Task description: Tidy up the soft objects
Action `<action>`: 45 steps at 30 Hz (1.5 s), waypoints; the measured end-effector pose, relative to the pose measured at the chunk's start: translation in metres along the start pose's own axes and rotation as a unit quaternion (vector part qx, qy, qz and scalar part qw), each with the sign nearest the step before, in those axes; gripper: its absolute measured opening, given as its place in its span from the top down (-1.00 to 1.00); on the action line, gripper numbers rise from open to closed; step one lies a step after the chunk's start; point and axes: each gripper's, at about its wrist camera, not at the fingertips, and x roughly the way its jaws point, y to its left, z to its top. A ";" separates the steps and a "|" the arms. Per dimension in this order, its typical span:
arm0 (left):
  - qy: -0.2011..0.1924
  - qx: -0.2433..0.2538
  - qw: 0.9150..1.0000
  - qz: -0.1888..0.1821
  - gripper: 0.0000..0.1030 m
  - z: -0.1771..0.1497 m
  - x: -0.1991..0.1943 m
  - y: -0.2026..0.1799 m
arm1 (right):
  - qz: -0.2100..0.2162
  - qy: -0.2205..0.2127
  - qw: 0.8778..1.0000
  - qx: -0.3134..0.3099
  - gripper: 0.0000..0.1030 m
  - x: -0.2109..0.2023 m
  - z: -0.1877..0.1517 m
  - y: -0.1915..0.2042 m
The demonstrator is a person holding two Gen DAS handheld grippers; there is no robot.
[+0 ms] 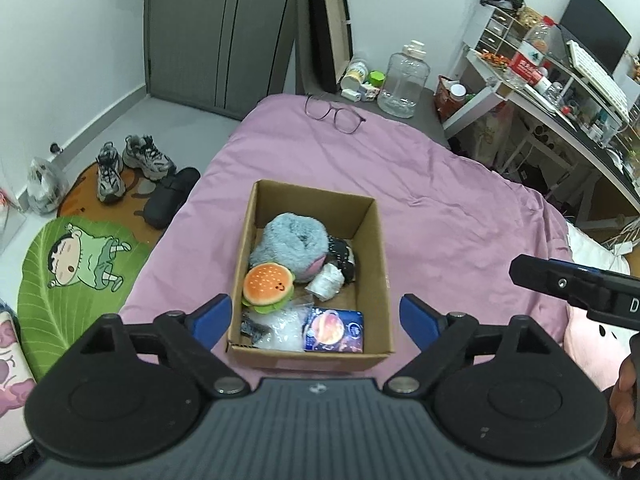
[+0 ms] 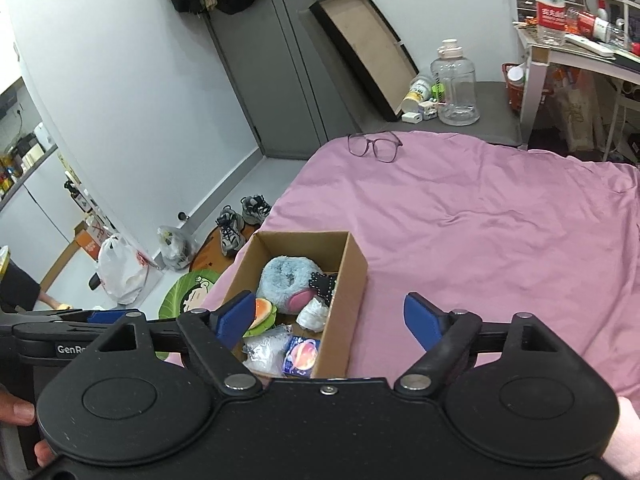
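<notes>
Pink wrinkled bedding [image 1: 420, 184] is covering the bed in a small bedroom, and an open brown cardboard box [image 1: 374, 248] is sitting on it near the foot edge, presumably so both hands can reach in from above. Inside, a fluffy blue-grey plush [image 1: 290, 242] is filling the far half, a small orange hamburger plush [image 1: 268, 286] is leaning against its near side, and a black dotted fabric piece [image 1: 342, 256] is lying beside a crumpled white cloth [image 1: 326, 280]. Clear crinkled plastic wrap [image 1: 280, 330] and a flat blue packet with an orange picture [image 1: 334, 330] are occupying the near end.

Both tools are hovering above the near rim. The left gripper [image 1: 316, 320] is spread wide and carrying nothing, and the right gripper [image 2: 330, 322] is likewise spread and empty. With the soft things gathered in the box, I judge the sorting to be nearly done.

Looking from the left wrist, a green cartoon floor mat [image 1: 80, 272] is showing in full, and the right tool is poking in at the edge. Only the right wrist view is showing a white plastic bag [image 2: 120, 268] on the floor. Dark-rimmed glasses [image 1: 334, 112] are lying at the far bed edge, well apart from the box.
</notes>
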 end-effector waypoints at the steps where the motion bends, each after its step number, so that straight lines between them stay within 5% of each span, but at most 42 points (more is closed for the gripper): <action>1: -0.002 0.002 1.000 0.001 -0.76 -0.001 -0.004 -0.003 | 0.000 -0.002 1.000 0.002 -0.62 -0.005 -0.001 -0.003; 20: -0.026 0.023 0.999 0.004 -0.98 -0.025 -0.063 -0.058 | -0.004 -0.017 1.000 0.017 -0.99 -0.078 -0.024 -0.044; 45: -0.051 0.030 0.998 -0.006 -0.99 -0.071 -0.111 -0.097 | -0.007 -0.044 0.999 -0.001 -0.99 -0.157 -0.059 -0.058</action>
